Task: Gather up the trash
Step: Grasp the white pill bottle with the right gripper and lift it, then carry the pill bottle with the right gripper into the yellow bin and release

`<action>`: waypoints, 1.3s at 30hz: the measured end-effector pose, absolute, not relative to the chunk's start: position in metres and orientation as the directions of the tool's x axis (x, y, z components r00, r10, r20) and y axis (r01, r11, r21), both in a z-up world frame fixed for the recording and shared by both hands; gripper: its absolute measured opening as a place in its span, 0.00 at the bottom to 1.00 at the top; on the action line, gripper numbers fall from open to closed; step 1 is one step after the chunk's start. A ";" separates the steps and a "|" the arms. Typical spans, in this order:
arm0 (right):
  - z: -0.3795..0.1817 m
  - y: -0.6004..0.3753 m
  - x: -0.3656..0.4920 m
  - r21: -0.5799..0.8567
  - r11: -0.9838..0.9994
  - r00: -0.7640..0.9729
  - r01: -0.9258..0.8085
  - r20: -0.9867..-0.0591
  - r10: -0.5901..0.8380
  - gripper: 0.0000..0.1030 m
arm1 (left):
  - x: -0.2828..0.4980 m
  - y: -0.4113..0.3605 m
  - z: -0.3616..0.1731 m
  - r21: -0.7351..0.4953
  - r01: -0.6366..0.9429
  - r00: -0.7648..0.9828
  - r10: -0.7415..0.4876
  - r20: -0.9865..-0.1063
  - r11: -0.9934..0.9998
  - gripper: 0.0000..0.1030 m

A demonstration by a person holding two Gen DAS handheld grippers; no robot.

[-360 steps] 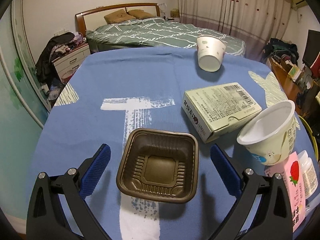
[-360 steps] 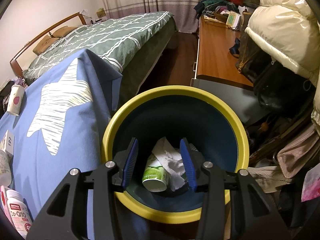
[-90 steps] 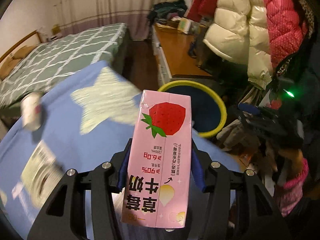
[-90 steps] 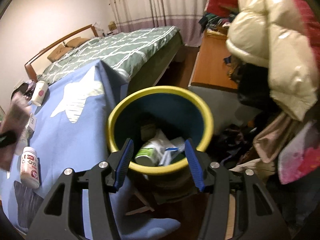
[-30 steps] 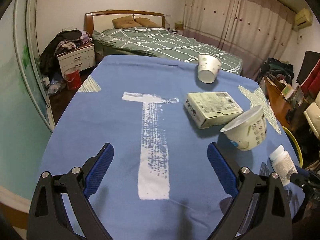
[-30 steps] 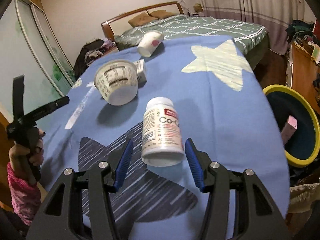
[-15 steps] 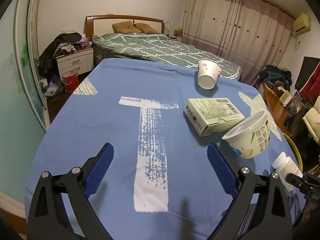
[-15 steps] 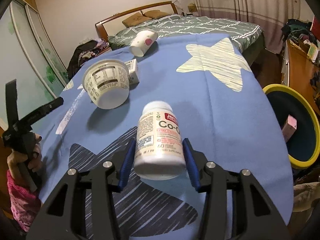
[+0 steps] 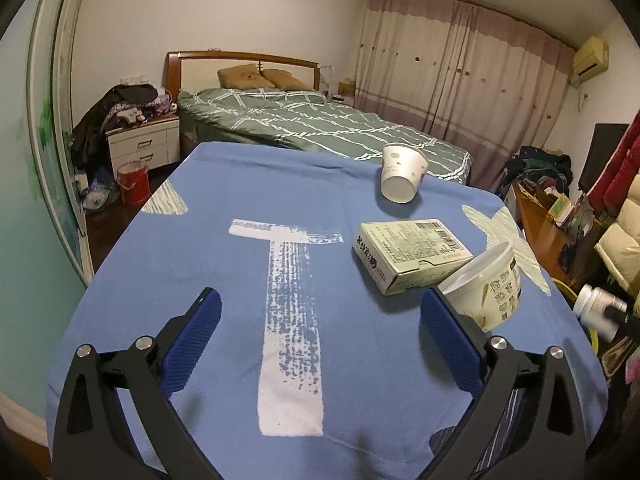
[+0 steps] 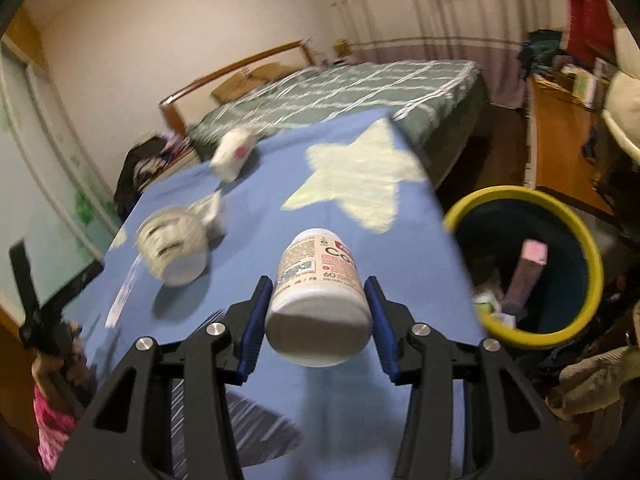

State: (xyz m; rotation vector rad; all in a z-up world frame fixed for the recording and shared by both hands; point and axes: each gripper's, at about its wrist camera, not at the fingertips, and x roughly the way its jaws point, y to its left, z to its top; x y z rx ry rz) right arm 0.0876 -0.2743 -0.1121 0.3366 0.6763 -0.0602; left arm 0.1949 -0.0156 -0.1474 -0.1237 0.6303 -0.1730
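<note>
My right gripper is shut on a white Co-Q10 pill bottle and holds it above the blue table cloth. The bottle also shows at the right edge of the left wrist view. The yellow-rimmed trash bin stands right of the table, with a pink milk carton inside. My left gripper is open and empty over the cloth. A white yogurt tub, a pale green box and a paper cup lie on the table.
A bed stands behind the table. A white nightstand with clothes and a red bucket are at the left. A wooden desk and piled coats are at the right, beside the bin.
My right gripper has closed on the pill bottle, lifted it off the cloth and swung toward the bin. My left gripper has moved slightly forward, staying open.
</note>
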 end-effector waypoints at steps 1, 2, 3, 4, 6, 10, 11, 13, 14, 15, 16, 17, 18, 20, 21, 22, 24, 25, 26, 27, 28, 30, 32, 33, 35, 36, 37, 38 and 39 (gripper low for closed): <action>-0.111 -0.283 0.087 0.289 0.939 0.784 0.187 -0.620 0.035 0.44 | 0.195 -0.017 -0.147 -0.161 0.124 0.794 -0.195 -0.576 0.979 0.95; -0.109 -0.294 0.086 0.292 0.931 0.788 0.219 -0.616 0.008 0.44 | 0.195 -0.017 -0.147 -0.159 0.124 0.793 -0.194 -0.578 0.980 0.95; -0.108 -0.307 0.087 0.295 0.920 0.789 0.257 -0.614 -0.023 0.44 | 0.195 -0.017 -0.148 -0.159 0.124 0.791 -0.194 -0.580 0.979 0.95; -0.107 -0.316 0.087 0.297 0.910 0.787 0.288 -0.615 -0.049 0.44 | 0.196 -0.017 -0.148 -0.162 0.122 0.790 -0.195 -0.582 0.979 0.95; -0.108 -0.341 0.088 0.295 0.884 0.774 0.364 -0.623 -0.111 0.44 | 0.196 -0.015 -0.148 -0.173 0.117 0.788 -0.197 -0.583 0.978 0.95; -0.119 -0.373 0.099 0.272 0.849 0.730 0.453 -0.660 -0.177 0.44 | 0.198 -0.014 -0.150 -0.180 0.114 0.785 -0.199 -0.587 0.977 0.95; -0.123 -0.378 0.101 0.265 0.844 0.719 0.466 -0.669 -0.187 0.44 | 0.198 -0.014 -0.150 -0.178 0.114 0.785 -0.198 -0.587 0.977 0.95; -0.130 -0.389 0.107 0.255 0.826 0.701 0.503 -0.679 -0.217 0.44 | 0.199 -0.014 -0.150 -0.177 0.113 0.784 -0.197 -0.589 0.978 0.95; -0.133 -0.391 0.109 0.255 0.816 0.699 0.519 -0.676 -0.234 0.45 | 0.200 -0.013 -0.151 -0.177 0.112 0.782 -0.196 -0.591 0.978 0.95; -0.136 -0.392 0.111 0.243 0.811 0.693 0.533 -0.675 -0.253 0.49 | 0.200 -0.013 -0.152 -0.177 0.111 0.781 -0.196 -0.593 0.978 0.95; -0.139 -0.391 0.114 0.237 0.813 0.694 0.532 -0.671 -0.259 0.50 | 0.201 -0.013 -0.152 -0.178 0.110 0.779 -0.196 -0.595 0.978 0.95; -0.141 -0.391 0.117 0.239 0.815 0.699 0.528 -0.667 -0.257 0.50 | 0.201 -0.013 -0.153 -0.179 0.109 0.778 -0.196 -0.597 0.978 0.95; -0.143 -0.389 0.119 0.241 0.819 0.707 0.521 -0.660 -0.255 0.50 | 0.201 -0.013 -0.153 -0.180 0.110 0.777 -0.197 -0.597 0.977 0.95; -0.147 -0.384 0.123 0.222 0.829 0.712 0.513 -0.649 -0.267 0.50 | 0.202 -0.013 -0.153 -0.180 0.113 0.778 -0.199 -0.596 0.977 0.95; -0.148 -0.380 0.127 0.205 0.837 0.706 0.508 -0.655 -0.269 0.50 | 0.201 -0.014 -0.153 -0.177 0.115 0.779 -0.199 -0.595 0.978 0.95; -0.147 -0.377 0.128 0.203 0.844 0.712 0.497 -0.651 -0.263 0.50 | 0.201 -0.015 -0.152 -0.173 0.118 0.781 -0.199 -0.592 0.978 0.95; -0.144 -0.373 0.127 0.191 0.841 0.719 0.505 -0.633 -0.288 0.50 | 0.199 -0.018 -0.152 -0.157 0.121 0.786 -0.191 -0.588 0.980 0.95; -0.143 -0.371 0.128 0.173 0.842 0.717 0.511 -0.627 -0.306 0.50 | 0.197 -0.021 -0.150 -0.145 0.126 0.787 -0.188 -0.588 0.981 0.95; -0.142 -0.367 0.130 0.160 0.843 0.713 0.513 -0.626 -0.315 0.52 | 0.196 -0.023 -0.150 -0.140 0.133 0.784 -0.190 -0.591 0.981 0.95; -0.141 -0.364 0.131 0.140 0.842 0.706 0.521 -0.625 -0.333 0.54 | 0.195 -0.028 -0.151 -0.138 0.145 0.771 -0.200 -0.604 0.980 0.95; -0.140 -0.363 0.132 0.132 0.841 0.703 0.525 -0.625 -0.340 0.54 | 0.196 -0.036 -0.152 -0.152 0.164 0.741 -0.223 -0.634 0.975 0.95; -0.141 -0.363 0.134 0.124 0.840 0.695 0.529 -0.632 -0.344 0.54 | 0.198 -0.047 -0.153 -0.216 0.202 0.685 -0.296 -0.666 0.955 0.95; -0.142 -0.365 0.139 0.116 0.836 0.677 0.537 -0.651 -0.344 0.54 | 0.202 -0.064 -0.155 -0.308 0.236 0.610 -0.388 -0.692 0.921 0.95; -0.143 -0.365 0.140 0.114 0.835 0.672 0.538 -0.656 -0.343 0.54 | 0.203 -0.071 -0.156 -0.334 0.245 0.587 -0.413 -0.696 0.910 0.95; -0.143 -0.366 0.141 0.121 0.841 0.674 0.528 -0.662 -0.328 0.54 | 0.209 -0.090 -0.159 -0.383 0.259 0.532 -0.462 -0.710 0.887 0.95; -0.144 -0.366 0.143 0.121 0.845 0.674 0.522 -0.665 -0.322 0.54 | 0.211 -0.100 -0.159 -0.395 0.269 0.517 -0.478 -0.710 0.878 0.95; -0.144 -0.364 0.144 0.120 0.847 0.674 0.518 -0.666 -0.319 0.54 | 0.212 -0.107 -0.160 -0.397 0.274 0.509 -0.482 -0.713 0.876 0.95; -0.144 -0.363 0.144 0.119 0.851 0.675 0.511 -0.669 -0.312 0.54 | 0.215 -0.117 -0.161 -0.393 0.273 0.503 -0.478 -0.720 0.878 0.95; -0.145 -0.361 0.145 0.118 0.854 0.676 0.506 -0.670 -0.308 0.54 | 0.216 -0.122 -0.161 -0.392 0.270 0.502 -0.476 -0.722 0.879 0.95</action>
